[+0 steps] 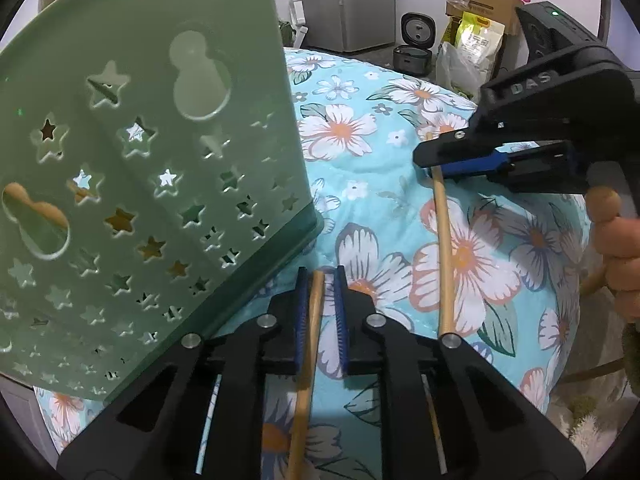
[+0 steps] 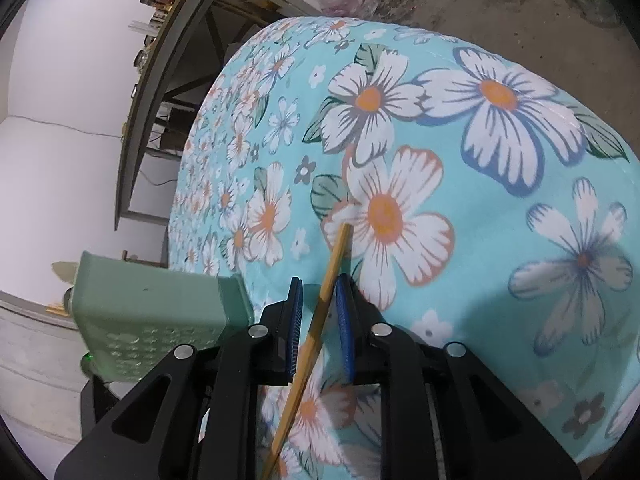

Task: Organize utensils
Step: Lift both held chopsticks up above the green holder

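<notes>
A green plastic utensil holder [image 1: 140,160] with star-shaped holes fills the left of the left wrist view, and wooden pieces show through its cut-outs. In the right wrist view the holder [image 2: 152,304] sits at the lower left. My left gripper [image 1: 322,292] is shut on a wooden chopstick [image 1: 312,340] just right of the holder's base. A second chopstick [image 1: 444,248] slants over the floral tablecloth [image 1: 360,128]. My right gripper [image 1: 424,160] pinches it near its far end. From the right wrist, that chopstick [image 2: 324,304] runs diagonally between the blue pads of my right gripper [image 2: 320,300].
A person's hand [image 1: 616,248] grips the right tool's handle. Past the round table's far edge stand a grey fridge [image 1: 344,0], a rice cooker [image 1: 414,40] and a box with bags [image 1: 480,20]. A dark-framed side table [image 2: 160,80] stands left of the tablecloth [image 2: 480,160].
</notes>
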